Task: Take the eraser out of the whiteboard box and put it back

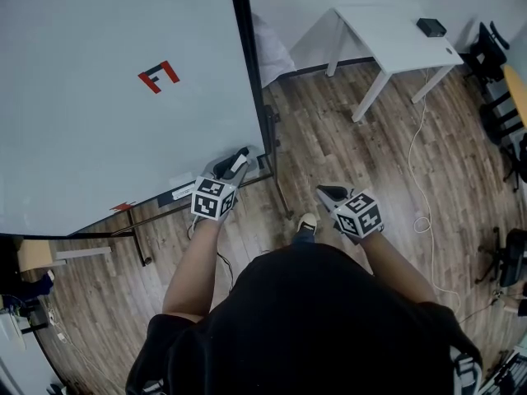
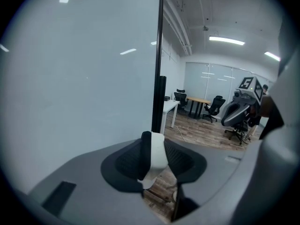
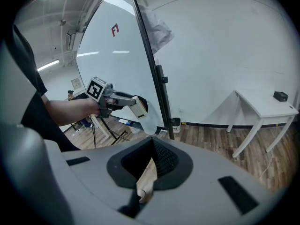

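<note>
My left gripper (image 1: 233, 170) is shut on a white eraser (image 1: 240, 163) with a dark felt side. It holds the eraser in the air by the lower right corner of the whiteboard (image 1: 99, 122). In the left gripper view the eraser (image 2: 158, 151) stands upright between the two dark pads, next to the board's black edge post (image 2: 158, 55). The right gripper view shows the left gripper (image 3: 135, 106) and the eraser (image 3: 138, 108) from the side, in front of the board. My right gripper (image 1: 329, 192) hangs over the wooden floor to the right, its jaws together with nothing in them (image 3: 153, 146).
A ledge with a white label (image 1: 178, 192) runs along the board's bottom edge above its stand legs (image 1: 140, 241). A white table (image 1: 403, 39) with a small black object (image 1: 431, 27) stands at the back right. Office chairs (image 1: 494, 56) and a floor cable (image 1: 422, 179) lie further right.
</note>
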{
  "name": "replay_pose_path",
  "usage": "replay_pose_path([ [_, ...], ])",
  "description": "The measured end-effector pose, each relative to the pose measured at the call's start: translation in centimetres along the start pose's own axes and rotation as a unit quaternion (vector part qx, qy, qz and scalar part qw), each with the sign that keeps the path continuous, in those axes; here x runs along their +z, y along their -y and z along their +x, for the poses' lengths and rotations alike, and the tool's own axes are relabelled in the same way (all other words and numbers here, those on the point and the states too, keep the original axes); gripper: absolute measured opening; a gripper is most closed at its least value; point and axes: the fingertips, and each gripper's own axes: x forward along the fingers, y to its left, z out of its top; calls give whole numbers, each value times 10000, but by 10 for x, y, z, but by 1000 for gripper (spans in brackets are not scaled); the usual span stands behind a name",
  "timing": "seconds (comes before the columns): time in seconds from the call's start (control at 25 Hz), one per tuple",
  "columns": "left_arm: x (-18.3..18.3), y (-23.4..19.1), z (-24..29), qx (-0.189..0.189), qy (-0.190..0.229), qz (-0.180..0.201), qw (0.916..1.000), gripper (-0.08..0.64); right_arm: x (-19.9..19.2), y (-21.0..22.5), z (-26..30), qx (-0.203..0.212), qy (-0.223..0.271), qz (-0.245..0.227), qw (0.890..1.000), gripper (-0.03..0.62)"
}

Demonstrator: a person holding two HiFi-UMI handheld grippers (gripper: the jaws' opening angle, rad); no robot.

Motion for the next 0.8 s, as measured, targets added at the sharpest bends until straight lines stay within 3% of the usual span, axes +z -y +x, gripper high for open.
replay_pose_path([
  [0.8, -30, -5, 42, -179, -355, -150, 9991, 153, -8, 20, 18, 28, -264, 166, 9995, -8],
])
